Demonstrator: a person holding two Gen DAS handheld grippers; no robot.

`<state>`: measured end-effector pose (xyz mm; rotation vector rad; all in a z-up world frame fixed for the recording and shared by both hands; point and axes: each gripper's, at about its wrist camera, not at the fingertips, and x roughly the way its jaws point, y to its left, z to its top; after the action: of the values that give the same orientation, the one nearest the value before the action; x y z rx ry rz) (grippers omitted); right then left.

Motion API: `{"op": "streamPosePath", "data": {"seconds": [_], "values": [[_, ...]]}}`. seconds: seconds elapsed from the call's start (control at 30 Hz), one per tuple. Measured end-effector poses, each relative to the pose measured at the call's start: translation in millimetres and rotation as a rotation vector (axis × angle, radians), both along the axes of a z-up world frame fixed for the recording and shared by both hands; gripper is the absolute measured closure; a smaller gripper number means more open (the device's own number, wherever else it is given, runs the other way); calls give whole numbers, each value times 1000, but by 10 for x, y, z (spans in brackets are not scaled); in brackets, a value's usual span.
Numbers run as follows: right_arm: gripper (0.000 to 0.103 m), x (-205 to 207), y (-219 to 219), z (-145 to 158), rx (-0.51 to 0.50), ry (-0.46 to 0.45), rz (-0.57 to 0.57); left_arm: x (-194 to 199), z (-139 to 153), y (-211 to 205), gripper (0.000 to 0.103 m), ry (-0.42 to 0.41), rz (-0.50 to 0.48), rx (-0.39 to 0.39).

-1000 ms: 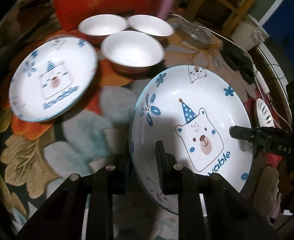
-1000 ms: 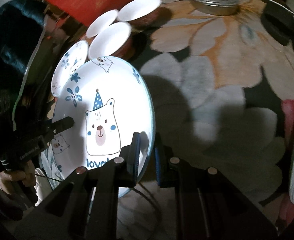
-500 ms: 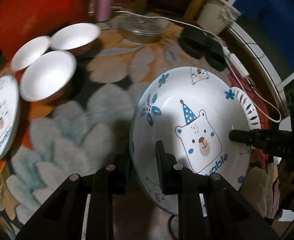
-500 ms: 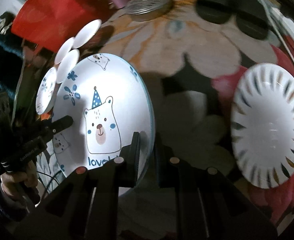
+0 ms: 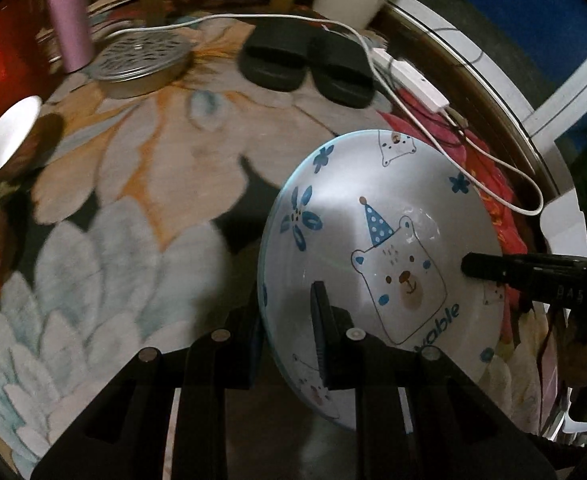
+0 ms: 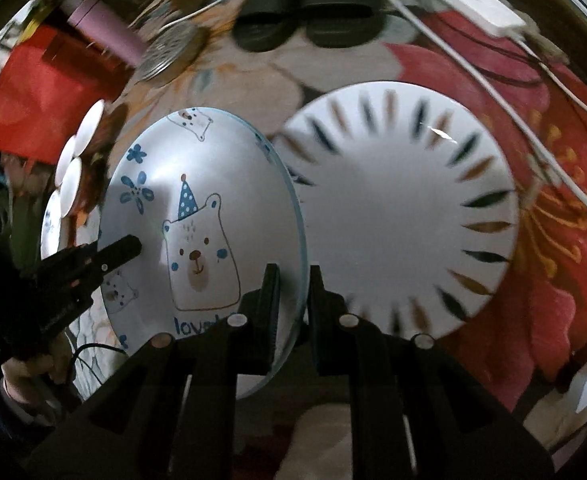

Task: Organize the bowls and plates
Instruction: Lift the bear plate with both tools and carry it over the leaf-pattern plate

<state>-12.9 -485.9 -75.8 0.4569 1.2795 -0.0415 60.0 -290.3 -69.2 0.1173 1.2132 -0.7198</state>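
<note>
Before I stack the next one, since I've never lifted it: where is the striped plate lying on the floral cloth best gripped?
Judging by its pose, take the striped plate by its rim, near edge first. It lies flat on the floral cloth, so one tool finger would probably go over the raised rim and one under it, coming in low from the side. The bear plate crowds its left edge; the right looks freer.

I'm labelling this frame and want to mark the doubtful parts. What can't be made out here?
- Bear plate: in the left wrist view its lower rim is hidden behind the left gripper fingers; its underside shows in neither view.
- Bowls: cut off by the left edge of the left wrist view, so no count.
- Striped plate: blurred in the right wrist view, lower edge behind the right gripper.
- Slippers: blurred there.
</note>
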Motion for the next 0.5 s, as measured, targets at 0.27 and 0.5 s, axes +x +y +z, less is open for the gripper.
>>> {"op": "streamPosePath", "data": {"seconds": [0.27, 0.5], "values": [[89, -111, -356, -72, 14, 15, -84, -101, -65, -418, 82, 0, -46, -2], [89, -188, -632, -139, 50, 23, -133, -119, -83, -674, 82, -3, -67, -2]]}}
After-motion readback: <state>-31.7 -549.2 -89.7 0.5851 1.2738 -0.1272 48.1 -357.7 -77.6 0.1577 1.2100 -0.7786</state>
